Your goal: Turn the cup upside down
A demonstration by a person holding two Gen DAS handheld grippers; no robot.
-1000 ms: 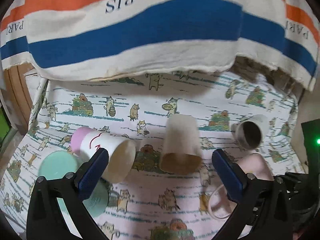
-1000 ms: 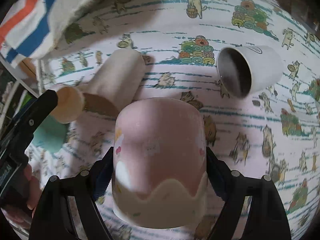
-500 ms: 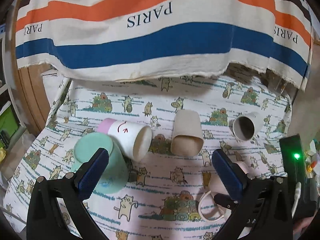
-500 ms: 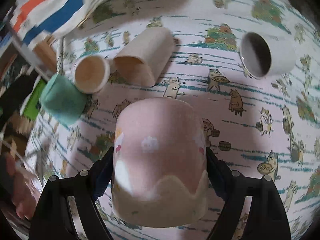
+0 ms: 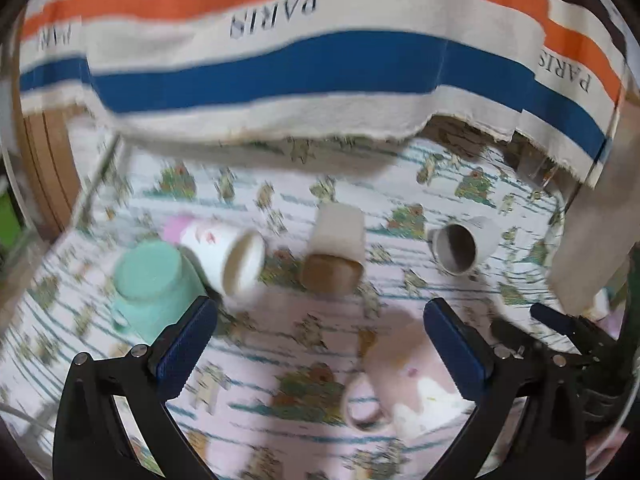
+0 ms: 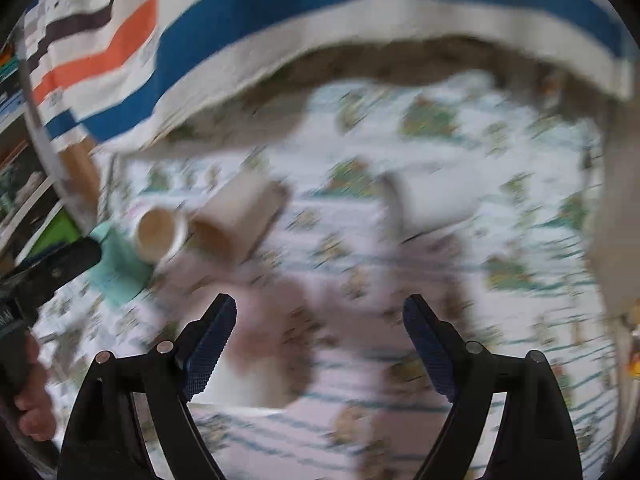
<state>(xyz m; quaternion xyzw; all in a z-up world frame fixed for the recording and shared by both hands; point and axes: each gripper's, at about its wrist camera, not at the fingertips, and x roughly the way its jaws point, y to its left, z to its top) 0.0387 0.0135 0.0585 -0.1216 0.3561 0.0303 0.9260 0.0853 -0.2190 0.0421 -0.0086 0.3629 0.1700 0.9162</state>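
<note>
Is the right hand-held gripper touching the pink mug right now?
Apart. In the left wrist view the pink mug sits on the cloth, and the right hand-held gripper is beside it with a visible gap.

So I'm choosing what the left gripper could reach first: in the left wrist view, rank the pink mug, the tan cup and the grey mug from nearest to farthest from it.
1. pink mug: nearest, upside down by the right finger of the left gripper.
2. tan cup: on its side, straight ahead in the middle.
3. grey mug: on its side, far right; barely beyond the tan cup, so nearly a tie.
</note>
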